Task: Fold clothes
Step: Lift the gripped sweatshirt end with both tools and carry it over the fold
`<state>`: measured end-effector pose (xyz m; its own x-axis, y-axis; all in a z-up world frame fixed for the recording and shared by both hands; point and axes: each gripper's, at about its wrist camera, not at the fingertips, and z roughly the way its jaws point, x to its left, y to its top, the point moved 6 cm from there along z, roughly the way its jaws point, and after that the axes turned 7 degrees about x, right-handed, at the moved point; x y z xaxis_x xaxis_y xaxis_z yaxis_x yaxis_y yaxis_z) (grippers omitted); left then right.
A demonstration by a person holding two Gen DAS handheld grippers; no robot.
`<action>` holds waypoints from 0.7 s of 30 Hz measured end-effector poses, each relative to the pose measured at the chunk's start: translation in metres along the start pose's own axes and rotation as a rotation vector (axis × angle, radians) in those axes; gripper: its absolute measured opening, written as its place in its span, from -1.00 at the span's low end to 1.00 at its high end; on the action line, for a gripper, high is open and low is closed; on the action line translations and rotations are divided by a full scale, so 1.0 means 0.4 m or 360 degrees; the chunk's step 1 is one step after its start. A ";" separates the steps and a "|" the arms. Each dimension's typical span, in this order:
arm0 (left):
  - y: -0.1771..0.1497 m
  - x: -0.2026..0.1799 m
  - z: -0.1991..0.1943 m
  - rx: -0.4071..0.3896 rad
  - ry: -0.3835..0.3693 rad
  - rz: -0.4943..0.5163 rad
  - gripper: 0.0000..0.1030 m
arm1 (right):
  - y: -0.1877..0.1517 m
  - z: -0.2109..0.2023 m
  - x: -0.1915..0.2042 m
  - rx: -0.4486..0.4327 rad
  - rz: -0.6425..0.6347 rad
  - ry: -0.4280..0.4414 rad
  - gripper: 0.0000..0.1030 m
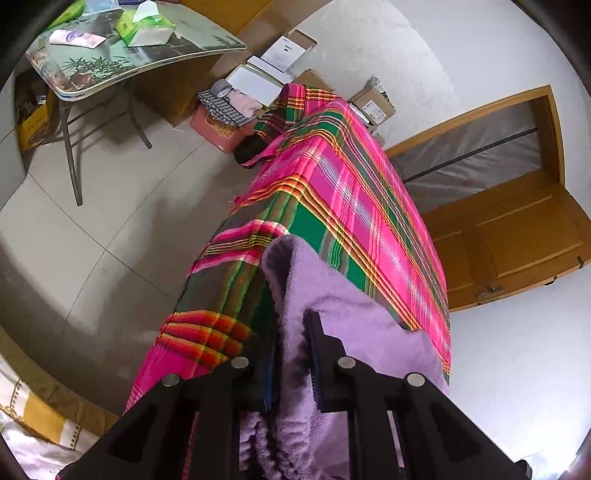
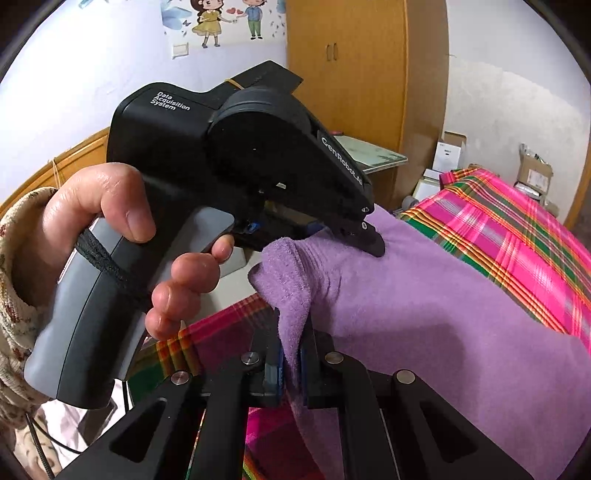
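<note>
My left claw [image 1: 291, 354] is clamped on a thick fold of the purple garment [image 1: 332, 295], the fleece bunched between its two fingers and spilling past them. My right claw [image 2: 291, 363] pinches a thin edge of the same garment [image 2: 424, 314], the blue pads [image 2: 275, 373] pressed close with the cloth hanging down between them. In the right wrist view I see the left claw from the side, its black body [image 2: 236, 147] held by a hand [image 2: 122, 236] in a patterned sleeve [image 2: 14, 295], its tips biting the cloth just above and behind where my right claw grips. The two grips sit close together on one corner of the garment.

The rest of the garment lies spread over a surface draped in a pink and green plaid cloth [image 1: 332, 177], which hangs down over the side. Whether it is a bed or a table beneath, I cannot tell.

Farther out stand a folding table [image 1: 140, 62] with tissue packs [image 1: 144, 27], cardboard boxes [image 1: 373, 103] on the floor, a wooden door [image 1: 517, 229] and a wardrobe [image 2: 351, 66].
</note>
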<state>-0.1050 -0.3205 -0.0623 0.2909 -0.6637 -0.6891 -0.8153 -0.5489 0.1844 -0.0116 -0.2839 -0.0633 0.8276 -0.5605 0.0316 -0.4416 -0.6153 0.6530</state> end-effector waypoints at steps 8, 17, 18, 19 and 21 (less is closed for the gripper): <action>-0.012 -0.085 -0.024 -0.0056 0.0070 0.0118 -0.70 | -0.019 -0.061 -0.021 -0.0097 0.0046 0.0021 -0.88; -0.041 -0.220 -0.038 -0.0084 0.0051 0.0250 -0.70 | -0.032 -0.190 -0.064 -0.0240 0.0127 0.0016 -0.88; -0.045 -0.235 -0.039 -0.0086 0.0049 0.0265 -0.70 | -0.036 -0.203 -0.069 -0.0254 0.0137 0.0015 -0.88; -0.049 -0.250 -0.040 -0.0088 0.0048 0.0279 -0.70 | -0.040 -0.216 -0.074 -0.0267 0.0145 0.0012 -0.88; -0.058 -0.281 -0.038 -0.0088 0.0043 0.0310 -0.70 | -0.049 -0.244 -0.088 -0.0291 0.0160 0.0000 -0.88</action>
<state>-0.1112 -0.2411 0.0215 0.1446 -0.7729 -0.6178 -0.8289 -0.4356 0.3510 0.0019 -0.1979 -0.0034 0.7825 -0.6139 0.1038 -0.4519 -0.4453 0.7729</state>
